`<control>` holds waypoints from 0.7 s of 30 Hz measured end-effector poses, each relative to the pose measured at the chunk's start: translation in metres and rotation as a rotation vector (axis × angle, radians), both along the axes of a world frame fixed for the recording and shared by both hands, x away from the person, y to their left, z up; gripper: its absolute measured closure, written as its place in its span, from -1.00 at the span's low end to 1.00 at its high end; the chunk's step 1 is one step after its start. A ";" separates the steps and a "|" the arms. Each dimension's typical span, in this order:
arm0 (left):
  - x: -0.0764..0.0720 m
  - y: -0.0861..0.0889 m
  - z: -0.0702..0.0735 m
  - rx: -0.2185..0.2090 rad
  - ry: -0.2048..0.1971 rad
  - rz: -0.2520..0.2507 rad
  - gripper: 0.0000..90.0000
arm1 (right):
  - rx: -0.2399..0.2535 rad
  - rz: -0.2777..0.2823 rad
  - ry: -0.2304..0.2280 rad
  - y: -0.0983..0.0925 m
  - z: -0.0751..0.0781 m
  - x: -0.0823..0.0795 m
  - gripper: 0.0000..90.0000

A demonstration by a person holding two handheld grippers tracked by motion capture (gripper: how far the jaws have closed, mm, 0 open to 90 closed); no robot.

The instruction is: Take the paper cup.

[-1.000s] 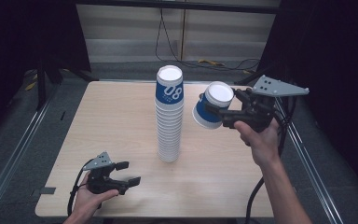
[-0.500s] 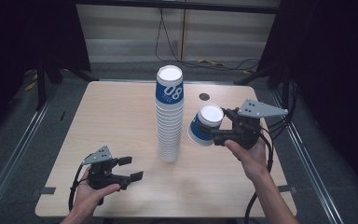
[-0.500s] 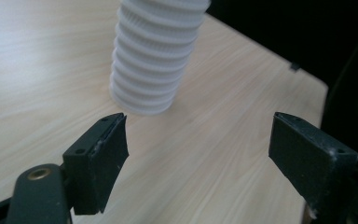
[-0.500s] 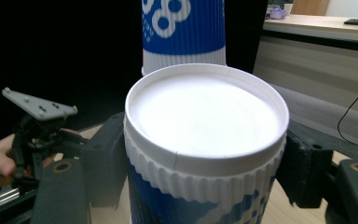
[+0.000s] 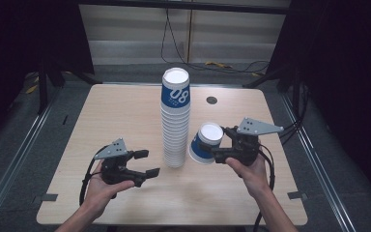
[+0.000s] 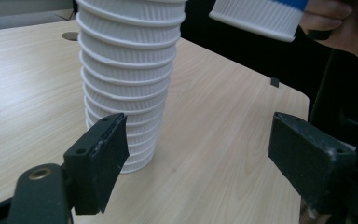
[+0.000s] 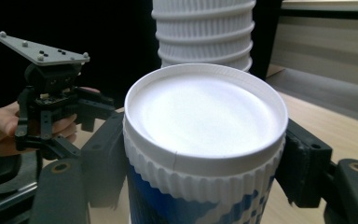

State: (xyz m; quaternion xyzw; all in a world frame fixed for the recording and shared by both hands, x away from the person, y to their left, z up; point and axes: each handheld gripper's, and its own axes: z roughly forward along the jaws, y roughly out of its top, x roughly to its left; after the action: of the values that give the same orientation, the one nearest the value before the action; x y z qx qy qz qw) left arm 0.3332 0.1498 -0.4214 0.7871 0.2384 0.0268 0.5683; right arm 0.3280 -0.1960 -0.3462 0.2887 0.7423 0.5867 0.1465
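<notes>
Right gripper (image 5: 221, 153) sits approx 4 o'clock from table centre in the high view, jaws clamped on a single paper cup (image 5: 205, 143), one pad each side of the ribbed wall just under the base rim. Cup is upside down and tilted, white base facing up toward the camera, blue band below; it's off the table (image 5: 125, 111), just beside the tall cup stack (image 5: 175, 118) at the stack's 4 o'clock, not touching as far as can be seen. In the right gripper view the cup's base (image 7: 205, 114) sits between the two black jaws, stack behind at 12 o'clock, left gripper (image 7: 81, 114) at 9 o'clock. Stack stands upright near table centre, also upside down, top cup w/ blue band and white "08". Left gripper (image 5: 146, 163) at approx 8 o'clock from the stack, jaws wide, nothing between them, pointed toward the stack's foot. Left gripper view: stack's lower cups (image 6: 128, 88) at 11 o'clock, held cup's rim (image 6: 256, 16) at 1 o'clock, well above the tabletop.
</notes>
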 end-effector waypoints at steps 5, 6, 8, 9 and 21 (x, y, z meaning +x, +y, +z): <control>-0.004 -0.010 -0.005 0.001 -0.003 -0.046 -0.59 | 0.024 0.035 0.040 0.007 -0.019 0.002 -0.37; -0.006 -0.013 -0.007 -0.006 -0.003 -0.050 -0.59 | 0.024 0.035 0.040 0.007 -0.019 0.002 -0.37; -0.009 -0.016 -0.011 0.004 0.012 -0.065 -0.59 | 0.027 0.048 0.051 0.011 -0.024 0.002 -0.37; -0.010 -0.017 -0.012 -0.002 0.013 -0.069 -0.60 | 0.035 0.061 0.056 0.012 -0.027 0.002 -0.37; -0.014 -0.020 -0.024 -0.001 -0.007 -0.091 -0.63 | 0.036 0.133 0.123 0.033 -0.057 0.001 -0.37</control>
State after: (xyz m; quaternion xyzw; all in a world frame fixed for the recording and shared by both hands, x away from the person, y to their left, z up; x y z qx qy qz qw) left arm 0.3196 0.1295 -0.4454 0.7969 0.2004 0.0035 0.5699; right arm 0.3293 -0.1629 -0.4032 0.2769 0.7569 0.5893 0.0561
